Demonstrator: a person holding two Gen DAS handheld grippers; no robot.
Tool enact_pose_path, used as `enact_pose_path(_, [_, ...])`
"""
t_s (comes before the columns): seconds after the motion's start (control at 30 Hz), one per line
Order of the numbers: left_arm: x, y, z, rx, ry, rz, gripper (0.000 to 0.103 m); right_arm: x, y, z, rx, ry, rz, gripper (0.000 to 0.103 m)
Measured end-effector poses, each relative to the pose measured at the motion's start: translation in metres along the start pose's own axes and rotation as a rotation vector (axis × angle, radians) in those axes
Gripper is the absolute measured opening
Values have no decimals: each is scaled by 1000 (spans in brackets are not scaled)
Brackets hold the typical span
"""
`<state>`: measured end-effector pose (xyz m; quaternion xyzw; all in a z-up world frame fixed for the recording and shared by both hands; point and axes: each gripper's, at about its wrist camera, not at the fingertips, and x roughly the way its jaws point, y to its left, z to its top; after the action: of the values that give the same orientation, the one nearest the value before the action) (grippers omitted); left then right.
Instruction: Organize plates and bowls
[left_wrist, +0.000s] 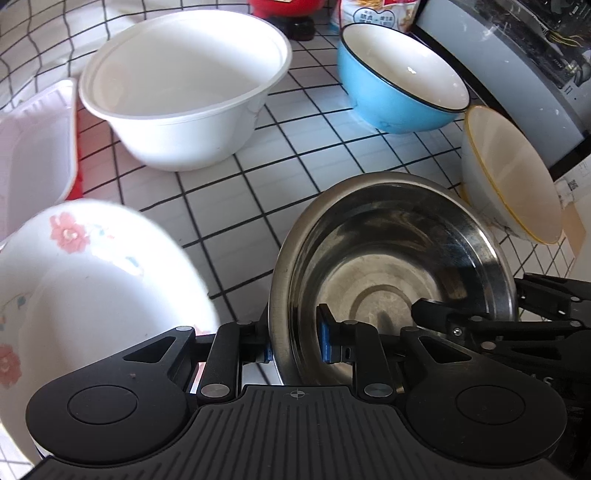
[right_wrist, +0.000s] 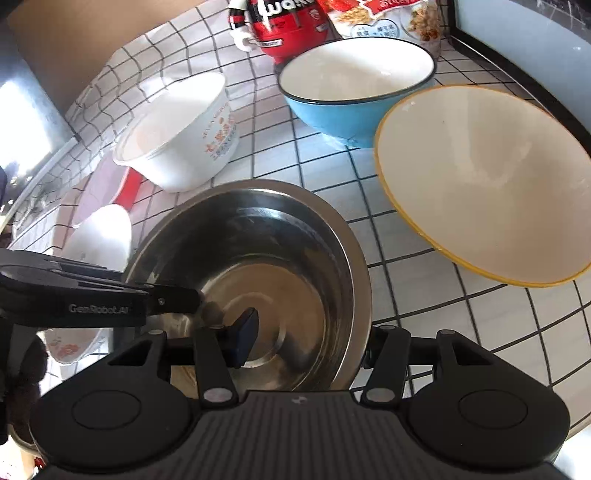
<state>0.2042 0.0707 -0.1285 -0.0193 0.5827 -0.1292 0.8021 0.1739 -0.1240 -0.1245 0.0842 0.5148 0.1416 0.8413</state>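
The steel bowl (left_wrist: 399, 273), empty, sits on my gridded cloth (left_wrist: 295, 177). My left gripper (left_wrist: 295, 343) straddles its near-left rim, one pad inside, one outside, seemingly pinching the wall. My right gripper (right_wrist: 306, 343) straddles the rim too, left pad inside; whether it presses, I cannot tell. Around it, all empty: floral bowl (left_wrist: 92, 295) at nine o'clock, white bowl (left_wrist: 184, 92) at eleven, blue bowl (left_wrist: 399, 88) at twelve, yellow-rimmed bowl (left_wrist: 513, 173) at two.
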Motion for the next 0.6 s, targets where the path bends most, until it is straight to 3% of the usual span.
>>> enact_pose_path(0.37, [-35, 17, -12, -95, -76, 3, 24, -18, 21, 8, -78, -58, 57, 56])
enact_pose_path(0.47, [-53, 30, -17, -163, -107, -37, 25, -22, 36, 15, -109, -82, 84, 64])
enact_pose_path(0.6, [-77, 44, -28, -205, -158, 33, 26, -21, 61, 29, -159, -96, 153, 64])
